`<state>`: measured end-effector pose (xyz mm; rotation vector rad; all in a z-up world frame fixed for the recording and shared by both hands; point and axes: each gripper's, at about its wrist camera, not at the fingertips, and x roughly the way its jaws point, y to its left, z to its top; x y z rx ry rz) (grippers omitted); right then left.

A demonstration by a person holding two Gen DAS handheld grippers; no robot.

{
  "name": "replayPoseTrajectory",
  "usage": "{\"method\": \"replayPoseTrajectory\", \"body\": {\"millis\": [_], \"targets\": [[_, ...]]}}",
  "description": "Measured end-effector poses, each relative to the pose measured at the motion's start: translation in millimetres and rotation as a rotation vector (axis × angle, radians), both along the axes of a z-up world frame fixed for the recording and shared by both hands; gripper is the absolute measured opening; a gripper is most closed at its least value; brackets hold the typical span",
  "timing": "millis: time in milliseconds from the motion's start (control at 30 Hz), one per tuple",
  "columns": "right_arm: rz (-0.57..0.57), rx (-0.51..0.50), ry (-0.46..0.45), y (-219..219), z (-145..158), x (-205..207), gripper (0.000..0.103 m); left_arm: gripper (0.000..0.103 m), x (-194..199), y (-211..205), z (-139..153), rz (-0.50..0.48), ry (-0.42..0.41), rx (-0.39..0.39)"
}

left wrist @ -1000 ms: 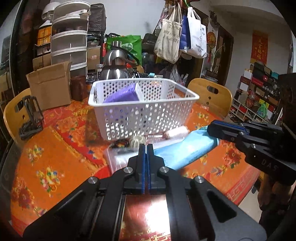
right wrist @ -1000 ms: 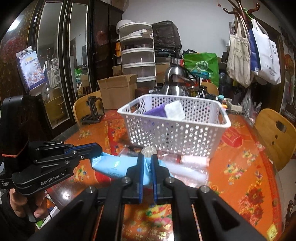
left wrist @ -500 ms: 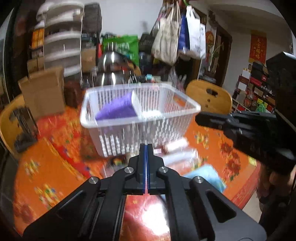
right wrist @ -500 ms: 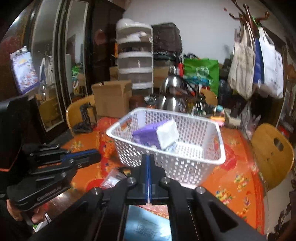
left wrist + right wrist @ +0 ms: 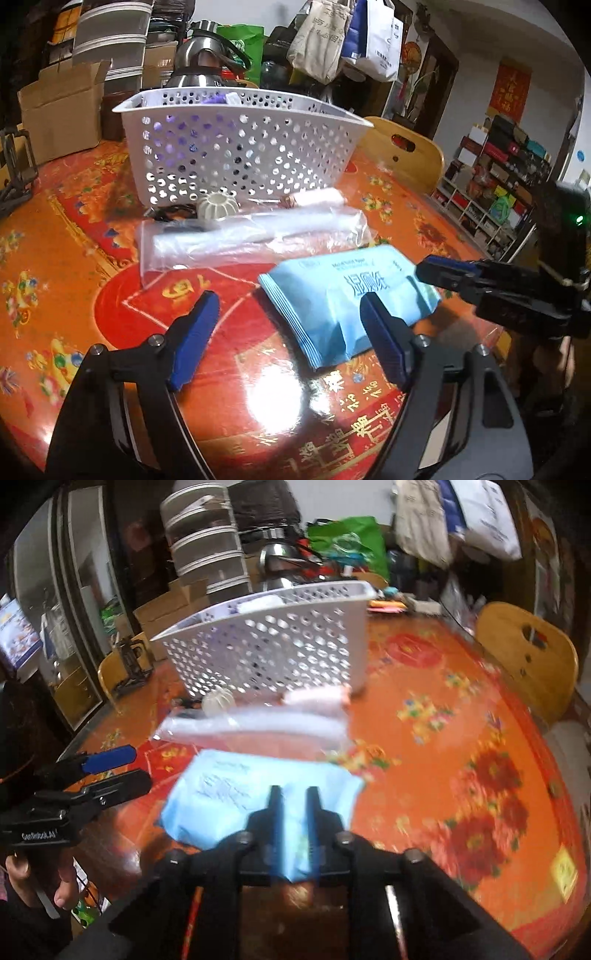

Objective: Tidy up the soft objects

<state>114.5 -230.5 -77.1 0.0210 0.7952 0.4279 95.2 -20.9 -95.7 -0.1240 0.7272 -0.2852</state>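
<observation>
One white perforated basket stands at upper centre. One light-blue wet-wipe pack lies at lower right of centre. One clear plastic bag, one pink roll and one ribbed cream cap lie mid-frame. One purple pack shows inside the basket. Two wooden chairs appear, and two grippers: left gripper, right gripper.

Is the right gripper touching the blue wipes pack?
Touching. In the right wrist view the right gripper has its fingers closed on the near edge of the blue wipes pack, pack material between them.
</observation>
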Motion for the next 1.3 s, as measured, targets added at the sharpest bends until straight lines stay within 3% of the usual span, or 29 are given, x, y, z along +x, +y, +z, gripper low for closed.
{"method": "replayPoseTrajectory", "body": {"millis": [33,100,167,200,400,600,700,800,867,1100,1300], "targets": [[-0.01,0.013,0.0,-4.5,-1.5,-2.2,0.027,0.078,1.5,-4.2,-5.7,-0.005,0.017,0.002],[-0.023,0.037,-0.009,-12.0,-1.7,-5.9,0.051,0.078,4.5,-10.2,-14.2,-0.016,0.039,-0.013],[-0.033,0.036,-0.025,-14.1,-2.2,-11.9,0.064,0.078,4.4,-17.9,-23.9,-0.034,0.054,-0.009],[-0.031,0.024,-0.026,-13.2,-4.8,-14.1,0.065,0.078,3.2,-20.6,-27.0,-0.039,0.055,-0.002],[-0.007,0.033,0.038,-10.4,-28.6,-10.0,0.065,0.078,2.7,-36.4,-39.7,-0.081,0.055,0.005],[0.023,0.043,0.032,-5.5,-32.9,-9.5,0.065,0.077,-2.0,-52.8,-44.2,-0.145,0.023,0.002],[0.045,0.033,0.028,1.4,-33.5,-12.2,0.056,0.061,-3.5,-55.5,-42.6,-0.148,0.017,0.004],[0.059,0.046,0.034,4.6,-33.7,-12.1,0.042,0.044,0.8,-40.4,-41.6,-0.145,0.039,-0.062],[0.054,0.043,0.031,5.6,-33.9,-13.3,0.042,0.04,3.0,-31.6,-41.4,-0.146,0.059,-0.104],[0.042,0.017,-0.004,12.9,-30.3,-21.5,0.027,0.03,-2.4,-23.8,-30.5,-0.114,0.021,-0.084],[0.058,0.01,-0.043,23.9,-23.4,-25.2,0.025,0.03,-12.9,-12.4,-13.0,-0.097,-0.027,-0.048]]}}
